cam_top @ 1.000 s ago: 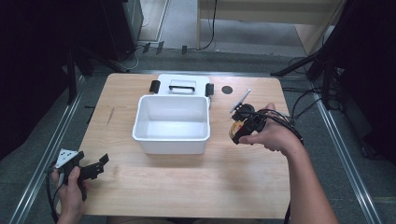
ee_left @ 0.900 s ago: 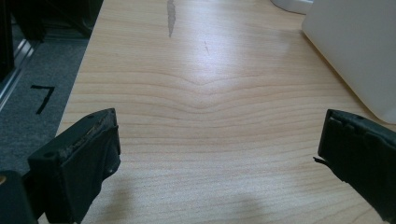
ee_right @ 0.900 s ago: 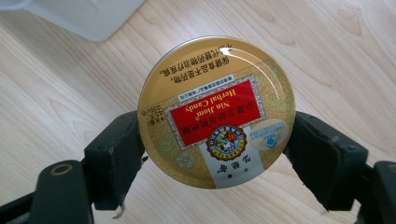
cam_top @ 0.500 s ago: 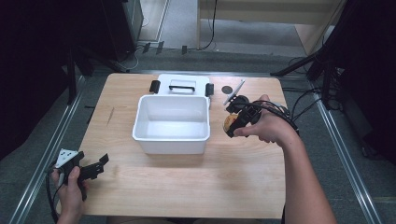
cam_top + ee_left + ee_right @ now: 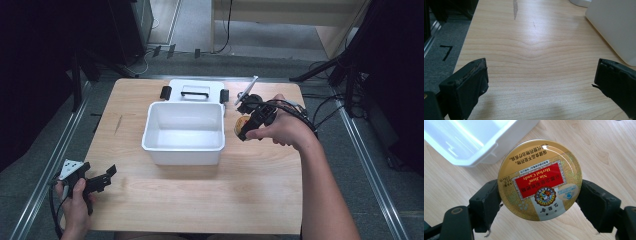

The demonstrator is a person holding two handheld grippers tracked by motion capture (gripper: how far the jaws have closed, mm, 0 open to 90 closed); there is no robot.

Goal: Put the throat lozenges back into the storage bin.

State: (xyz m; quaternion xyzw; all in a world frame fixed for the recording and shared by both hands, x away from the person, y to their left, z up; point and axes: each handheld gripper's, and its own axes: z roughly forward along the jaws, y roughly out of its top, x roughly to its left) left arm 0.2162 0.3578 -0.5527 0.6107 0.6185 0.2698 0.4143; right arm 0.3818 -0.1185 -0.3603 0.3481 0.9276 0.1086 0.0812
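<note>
A round gold candy tin (image 5: 540,180) with a red label sits clamped between the jaws of my right gripper (image 5: 540,202), lifted off the wood. In the high view that gripper (image 5: 246,129) holds the tin (image 5: 240,123) just right of the white plastic tub (image 5: 184,144), near its right rim. My left gripper (image 5: 107,175) rests at the table's near left corner, open with nothing in it. In the left gripper view its jaws stand far apart over bare wood, midway point (image 5: 540,82).
The tub's white lid (image 5: 194,91) with a black handle and black clips lies behind the tub. A small dark object and a pen-like stick (image 5: 247,91) lie at the back right. The tub's corner (image 5: 486,147) is close to the tin.
My right hand has carried the tin up and leftward, closer to the tub's right rim. The left gripper has stayed where it was.
</note>
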